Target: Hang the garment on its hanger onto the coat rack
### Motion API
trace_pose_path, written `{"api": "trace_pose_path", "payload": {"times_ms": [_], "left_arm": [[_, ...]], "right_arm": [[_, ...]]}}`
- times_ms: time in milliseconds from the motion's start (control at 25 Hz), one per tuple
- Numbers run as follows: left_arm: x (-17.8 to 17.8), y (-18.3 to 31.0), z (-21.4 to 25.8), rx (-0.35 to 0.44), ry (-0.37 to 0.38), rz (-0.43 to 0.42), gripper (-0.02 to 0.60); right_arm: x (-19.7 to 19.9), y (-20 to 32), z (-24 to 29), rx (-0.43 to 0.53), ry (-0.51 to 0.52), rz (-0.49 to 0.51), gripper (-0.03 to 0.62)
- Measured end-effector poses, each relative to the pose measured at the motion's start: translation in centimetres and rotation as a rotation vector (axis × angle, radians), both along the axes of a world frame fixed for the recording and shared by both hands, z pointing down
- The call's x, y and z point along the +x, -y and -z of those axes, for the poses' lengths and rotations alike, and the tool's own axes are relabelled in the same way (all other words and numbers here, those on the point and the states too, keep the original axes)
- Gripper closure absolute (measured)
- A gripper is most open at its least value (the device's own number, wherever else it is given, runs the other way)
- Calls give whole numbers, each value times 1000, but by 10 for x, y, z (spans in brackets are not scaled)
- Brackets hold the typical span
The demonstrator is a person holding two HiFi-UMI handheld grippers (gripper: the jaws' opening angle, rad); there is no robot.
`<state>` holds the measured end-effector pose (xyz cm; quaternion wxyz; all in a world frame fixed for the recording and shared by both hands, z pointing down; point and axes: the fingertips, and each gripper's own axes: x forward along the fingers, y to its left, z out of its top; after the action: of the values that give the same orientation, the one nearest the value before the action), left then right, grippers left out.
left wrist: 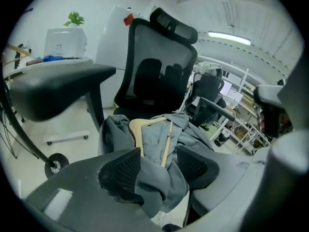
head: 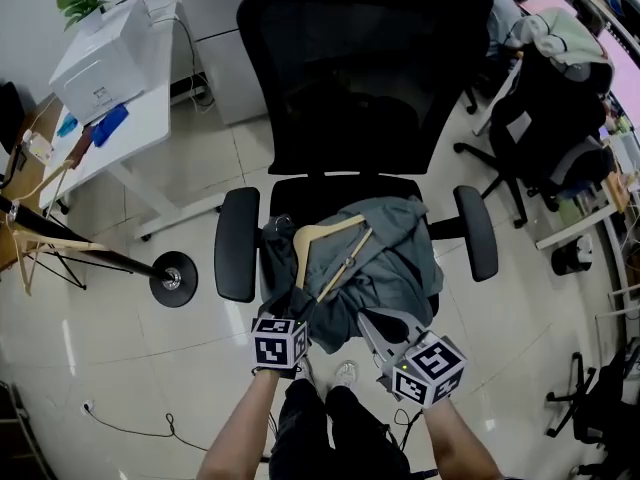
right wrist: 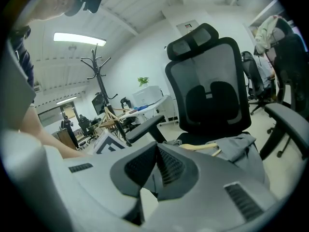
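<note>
A grey garment lies crumpled on the seat of a black office chair, with a wooden hanger on top of it. My left gripper is at the garment's near left edge. In the left gripper view its jaws stand open around a fold of the garment, and the hanger lies just beyond. My right gripper is at the near right edge, its fingertips shut together with nothing seen between them. The coat rack stands off to the left, its base on the floor.
The chair's armrests flank the seat. A white table with a printer stands at the far left. Other office chairs stand at the right. Spare wooden hangers hang by the rack. The person's legs are below.
</note>
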<state>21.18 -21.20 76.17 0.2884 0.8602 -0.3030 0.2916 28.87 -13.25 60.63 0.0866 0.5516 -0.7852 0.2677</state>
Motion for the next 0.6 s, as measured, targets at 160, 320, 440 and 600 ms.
{"api": "trace_pose_path", "payload": {"times_ms": [160,320,440,600], "left_arm": [[4,16,-38,-71,45,27,325],[4,24,-61,-124,77,56,321],[2,26,-74,-151,93,59,322],[10,25,-84,-204,77,33,327]], "right_arm": [[6,-3,-26,-45,13,-14,592],[10,-5,-43,-79,27,-23,592],[11,-3,-48,-88,33,-25,594],[18,2,-54,-97,40,-39,592]]}}
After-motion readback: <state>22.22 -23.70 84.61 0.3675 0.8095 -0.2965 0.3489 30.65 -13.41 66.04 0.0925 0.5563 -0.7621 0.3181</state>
